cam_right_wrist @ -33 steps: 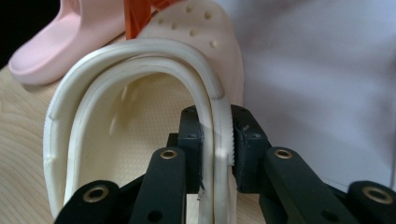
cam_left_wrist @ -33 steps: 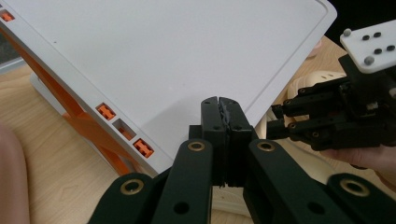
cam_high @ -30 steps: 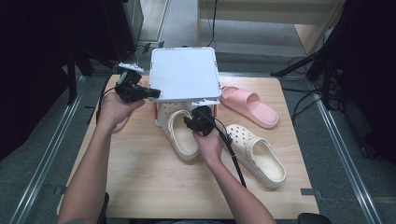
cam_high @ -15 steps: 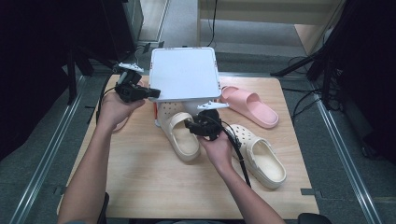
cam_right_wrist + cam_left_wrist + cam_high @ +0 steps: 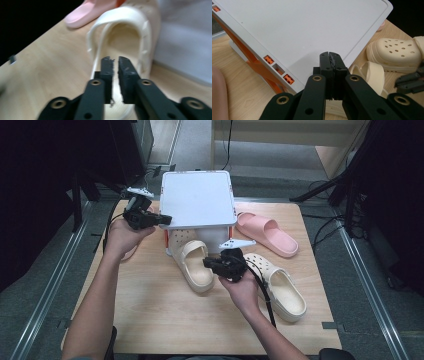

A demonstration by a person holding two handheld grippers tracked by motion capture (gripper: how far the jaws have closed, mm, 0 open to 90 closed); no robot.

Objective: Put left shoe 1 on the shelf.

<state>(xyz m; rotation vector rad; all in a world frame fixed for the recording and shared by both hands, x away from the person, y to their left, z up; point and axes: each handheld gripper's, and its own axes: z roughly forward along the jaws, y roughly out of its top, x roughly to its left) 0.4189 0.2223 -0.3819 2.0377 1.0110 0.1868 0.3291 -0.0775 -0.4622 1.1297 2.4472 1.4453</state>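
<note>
My right gripper (image 5: 207, 263) has drawn cream clog (image 5: 196, 265) out from under white lid (image 5: 197, 199), toward me; jaws just closing, now pinch clog's heel strap (image 5: 96, 53). My left gripper (image 5: 166, 219) clamped on lid's left edge, lid tilted up. Second cream clog (image 5: 282, 285) right of first. Pink slide (image 5: 267, 233) right of lid.

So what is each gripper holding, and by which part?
Right gripper, jaws just closed: cream perforated foam clog, by its heel strap. Left gripper: shut at the edge of the white plastic lid; a grip cannot be told.
</note>
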